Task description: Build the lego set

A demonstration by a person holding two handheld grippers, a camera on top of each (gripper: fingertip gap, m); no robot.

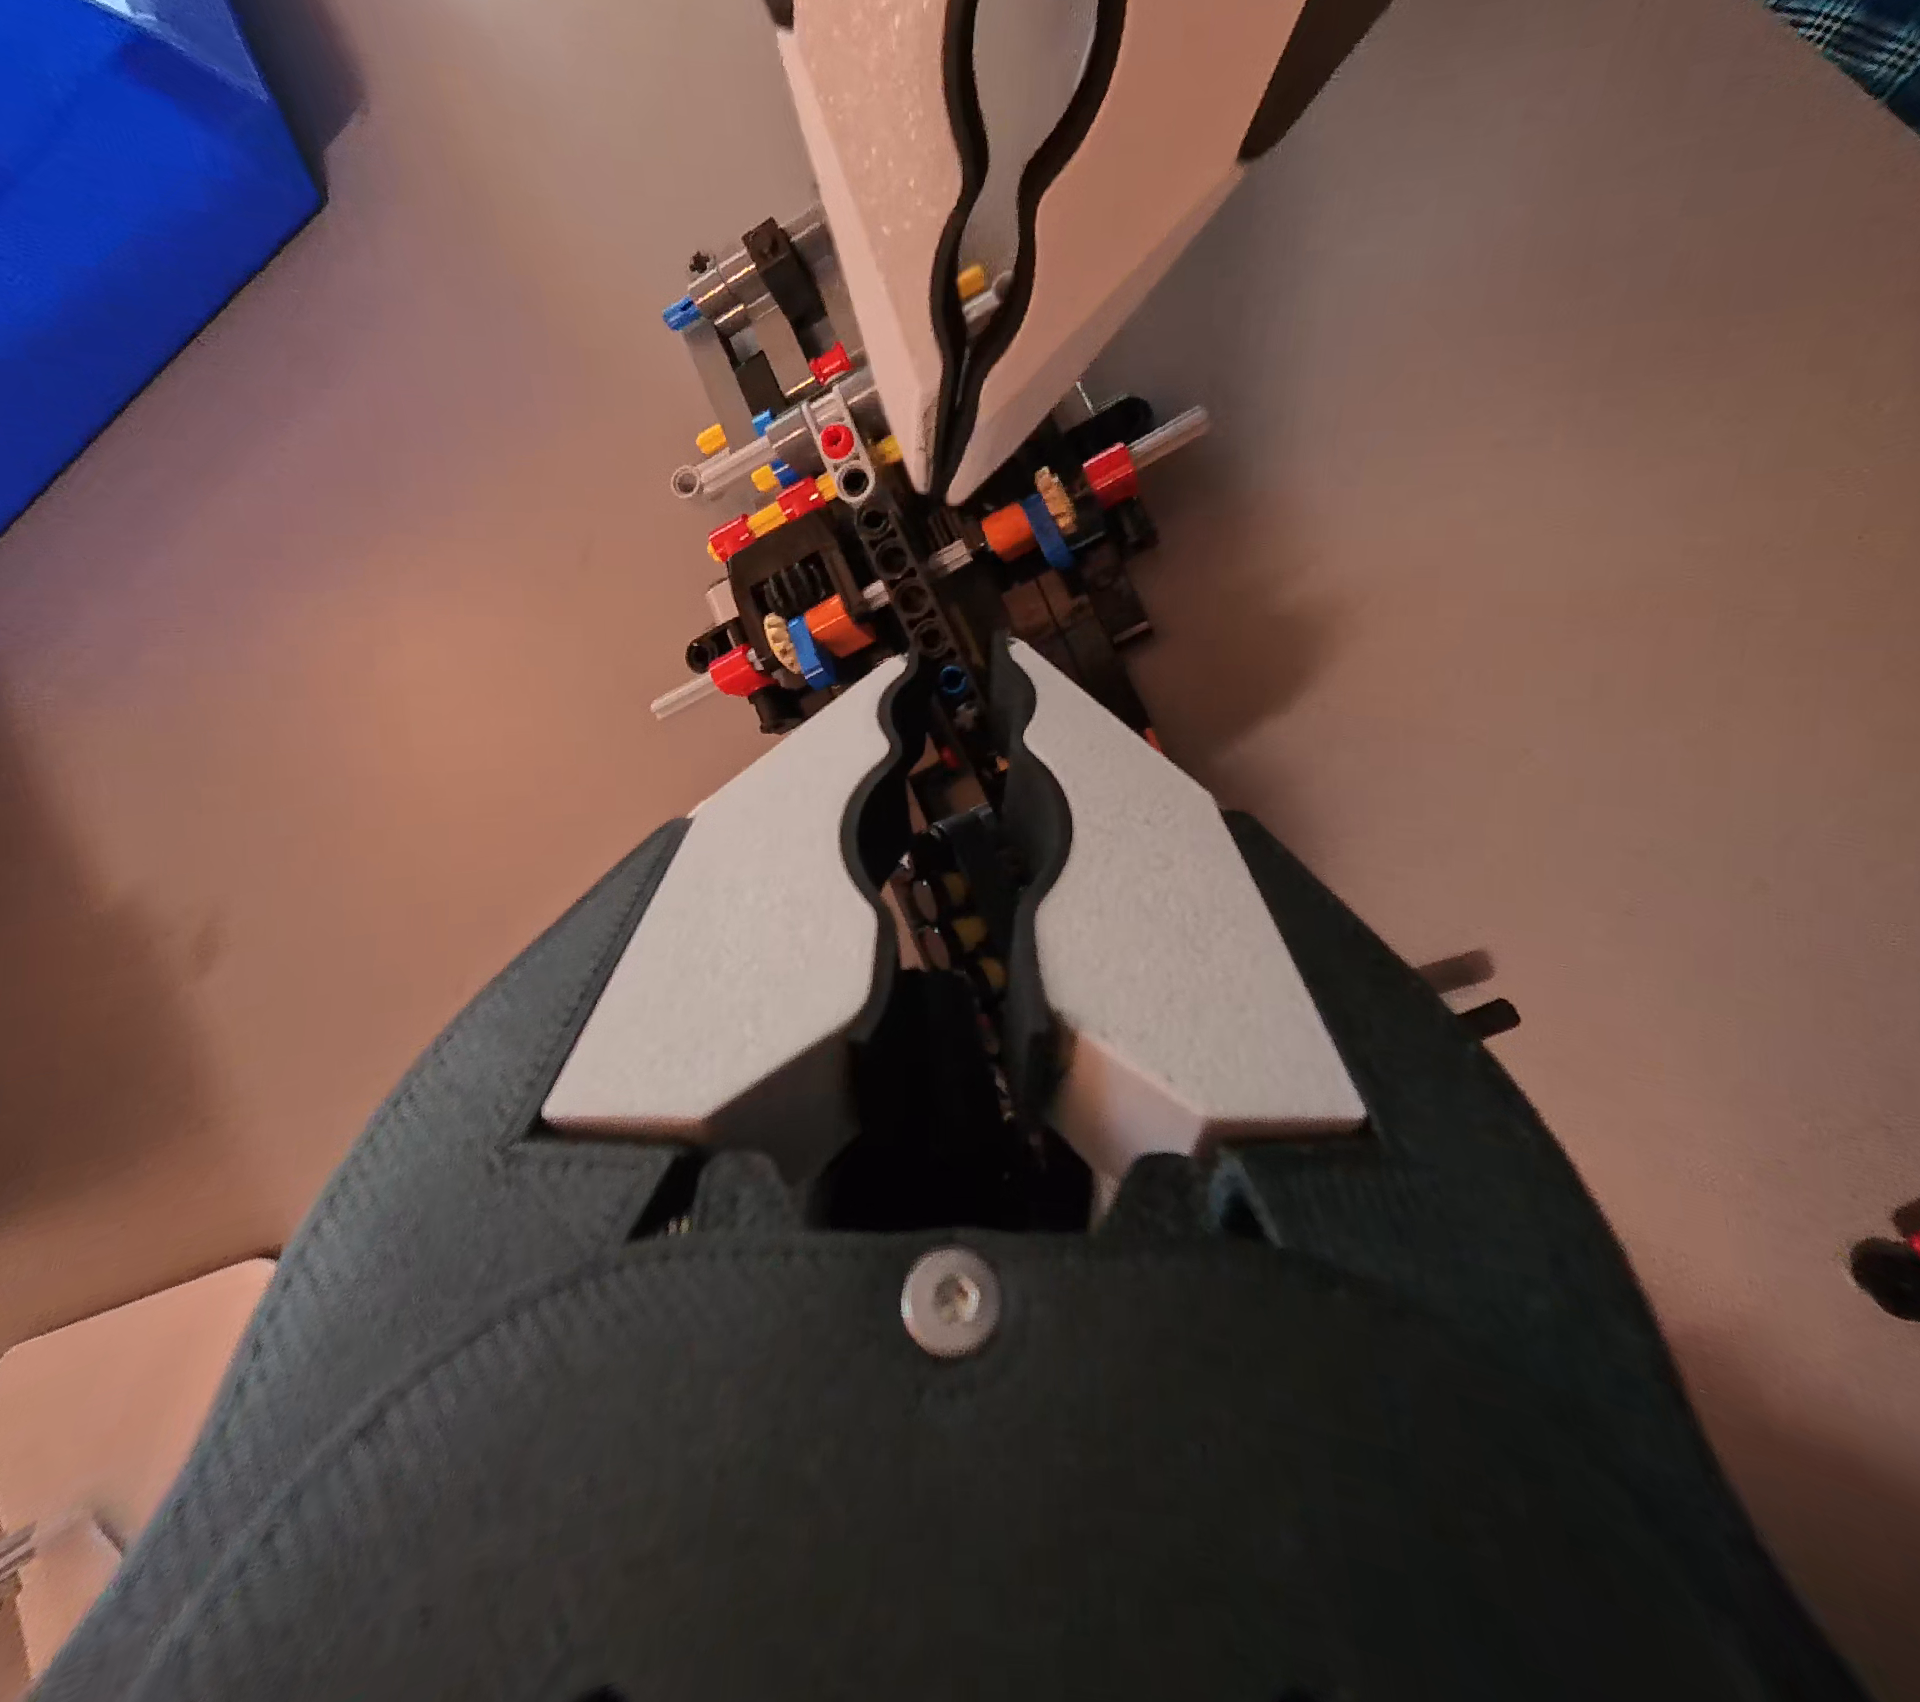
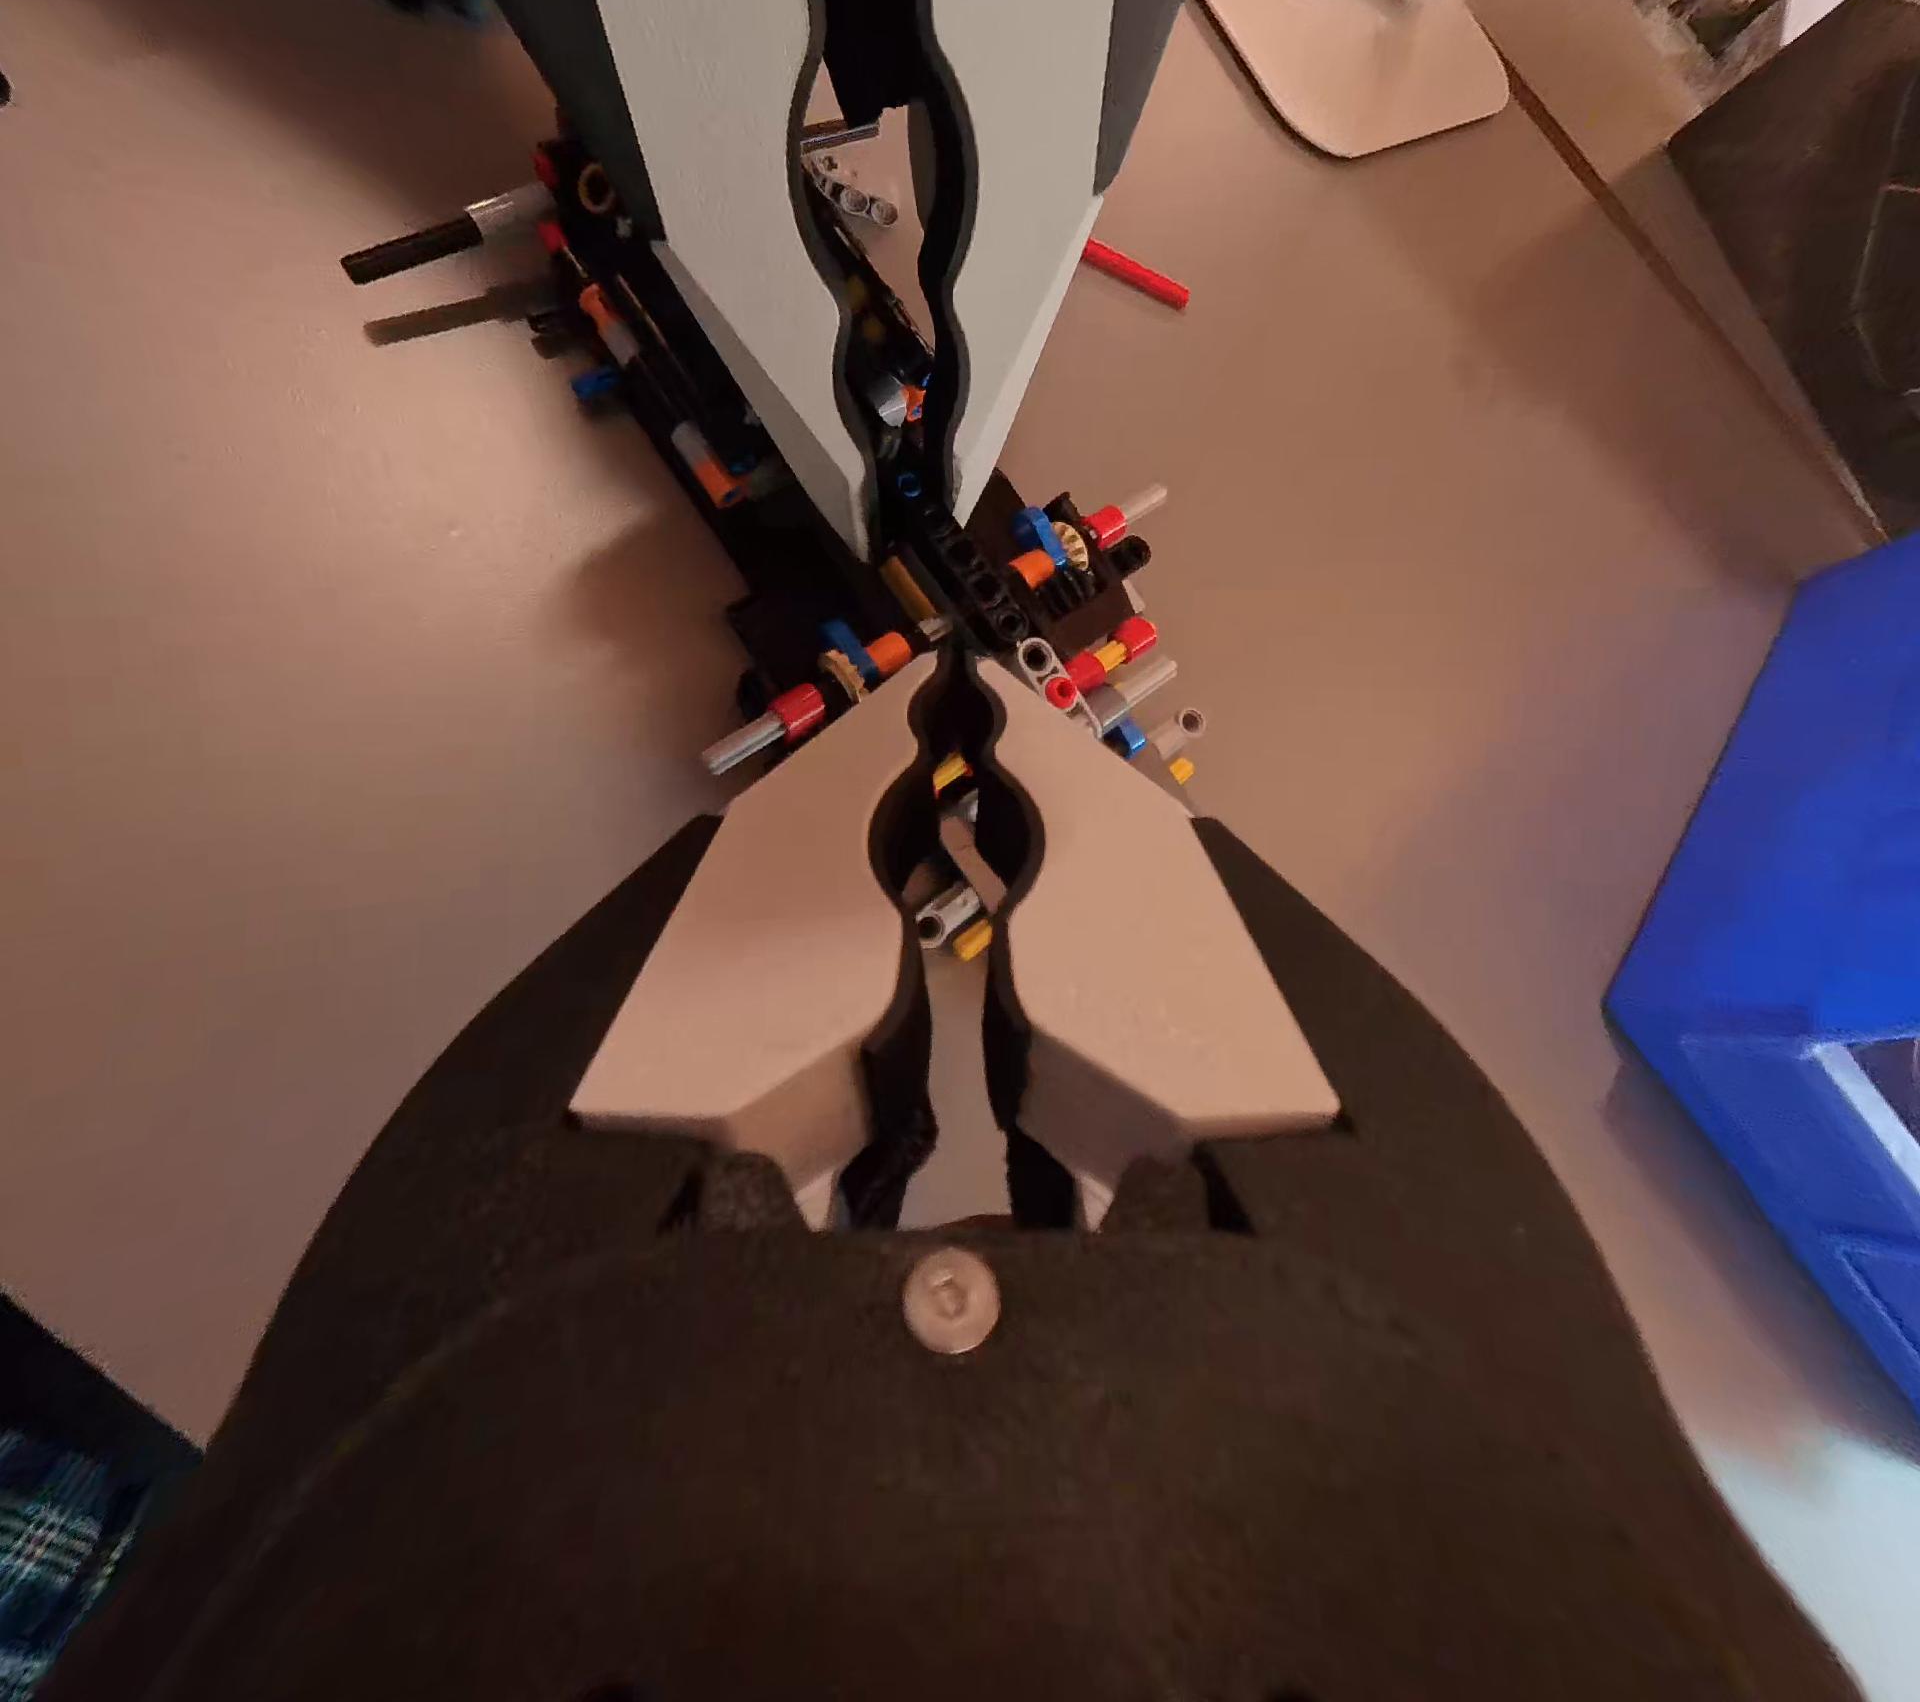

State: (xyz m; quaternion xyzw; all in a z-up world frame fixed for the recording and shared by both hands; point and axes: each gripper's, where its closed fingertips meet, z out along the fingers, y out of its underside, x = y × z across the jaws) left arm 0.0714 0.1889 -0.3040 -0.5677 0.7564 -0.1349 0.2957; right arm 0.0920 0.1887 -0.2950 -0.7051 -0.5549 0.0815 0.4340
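The half-built black plastic lego model (image 1: 914,551), studded with red, yellow, blue and orange pins, lies on the pale bench (image 1: 416,717). The left gripper (image 1: 961,676) pinches its black beam; opposite, the right gripper (image 2: 961,665), fingers pressed together, meets the model. A blue plastic bin (image 2: 1787,925) stands well apart from the model.

A pale table (image 2: 312,592) fills both views under warm, dim light. A blue bin (image 2: 1787,977) sits at the right edge; a white stand base (image 2: 1382,52) occupies the upper right.
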